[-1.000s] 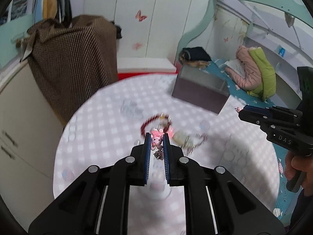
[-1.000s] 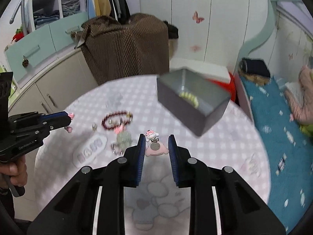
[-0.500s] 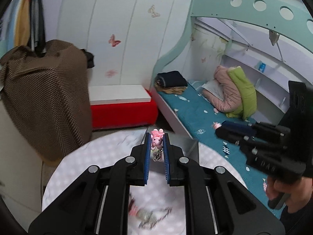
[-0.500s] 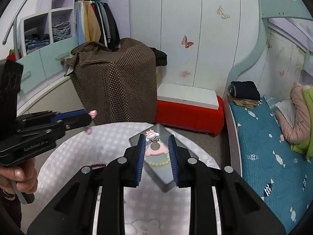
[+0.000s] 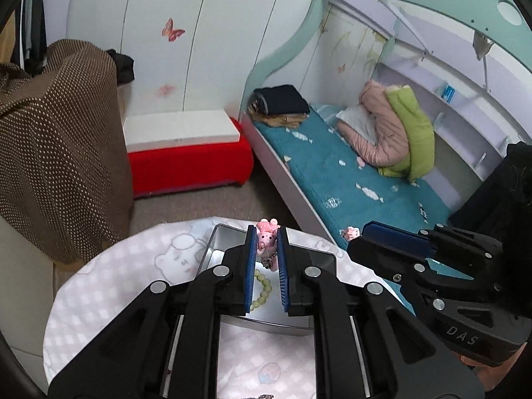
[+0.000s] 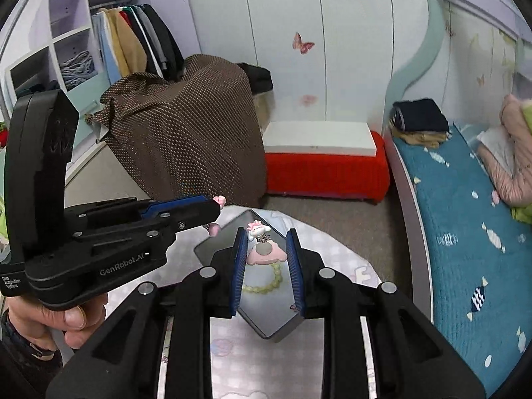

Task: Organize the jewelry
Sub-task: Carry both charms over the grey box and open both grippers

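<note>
While the left gripper [image 5: 266, 236] clamps a pink charm [image 5: 267, 236], the right gripper [image 6: 266, 242] pinches a white-and-pink charm [image 6: 264, 249] above the gray box [image 6: 276, 319] at lower center.

We count two grippers, the left gripper [image 5: 266, 232] and the right gripper [image 6: 266, 237], each clamping one charm: a pink bear charm [image 5: 267, 236] and a white bunny charm [image 6: 262, 244]. One grey box [image 6: 282, 326] holds one green bead bracelet [image 6: 266, 284].

Pale green bead bracelet [image 6: 266, 286]; pink charm [image 5: 267, 237]; possibly grey box [image 5: 212, 252].
</note>
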Demonstrator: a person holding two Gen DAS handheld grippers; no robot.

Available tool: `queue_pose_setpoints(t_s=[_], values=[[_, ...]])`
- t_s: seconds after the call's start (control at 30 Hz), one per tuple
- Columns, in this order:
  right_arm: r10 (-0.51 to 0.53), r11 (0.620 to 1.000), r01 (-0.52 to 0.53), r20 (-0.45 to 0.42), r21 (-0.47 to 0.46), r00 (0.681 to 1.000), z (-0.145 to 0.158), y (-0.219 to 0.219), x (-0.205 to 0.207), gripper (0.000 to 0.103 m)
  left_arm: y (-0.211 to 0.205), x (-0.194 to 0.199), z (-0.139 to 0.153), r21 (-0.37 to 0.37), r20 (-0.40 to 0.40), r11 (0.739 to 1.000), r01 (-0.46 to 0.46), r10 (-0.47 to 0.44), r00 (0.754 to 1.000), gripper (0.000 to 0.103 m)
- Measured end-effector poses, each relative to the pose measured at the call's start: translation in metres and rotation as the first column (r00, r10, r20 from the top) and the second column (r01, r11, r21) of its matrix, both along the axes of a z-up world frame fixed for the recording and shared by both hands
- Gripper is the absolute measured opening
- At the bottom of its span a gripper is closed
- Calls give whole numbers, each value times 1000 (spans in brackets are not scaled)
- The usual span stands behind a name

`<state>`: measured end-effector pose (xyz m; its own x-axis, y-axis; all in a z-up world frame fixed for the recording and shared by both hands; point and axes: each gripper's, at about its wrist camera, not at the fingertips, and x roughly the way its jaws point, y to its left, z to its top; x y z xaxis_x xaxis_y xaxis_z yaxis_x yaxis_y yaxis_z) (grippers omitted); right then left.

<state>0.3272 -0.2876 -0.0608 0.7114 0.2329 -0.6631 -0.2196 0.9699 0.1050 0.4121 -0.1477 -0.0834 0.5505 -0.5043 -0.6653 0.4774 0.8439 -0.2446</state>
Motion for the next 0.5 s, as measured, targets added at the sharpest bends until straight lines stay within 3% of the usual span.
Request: queue_pose_setpoints(t_s=[0.2,0.23,0.27,0.33,0.5], values=[[-5,1000,6,-43,24,999,-14,-5,9,22,-8,12,-11,37,-28,999,-2,3,1000,13],[-3,1000,5,-51,27,999,-16,-5,10,23,-8,14,-13,44,-34,999,-5,6,999,22],[-1,1000,3,-60,31,998,-18,-4,12,23,-7,14,-15,47,-37,999,-9,11,999,47],[1,999,2,-70,44,998,-20,-5,15,23,-3,14,-16,70,-18,996,-56,57,998,72],[-16,997,22,-85,74,996,-23,-9,13,25,13,10,-15,61,-3,993,-102,102,995,87]])
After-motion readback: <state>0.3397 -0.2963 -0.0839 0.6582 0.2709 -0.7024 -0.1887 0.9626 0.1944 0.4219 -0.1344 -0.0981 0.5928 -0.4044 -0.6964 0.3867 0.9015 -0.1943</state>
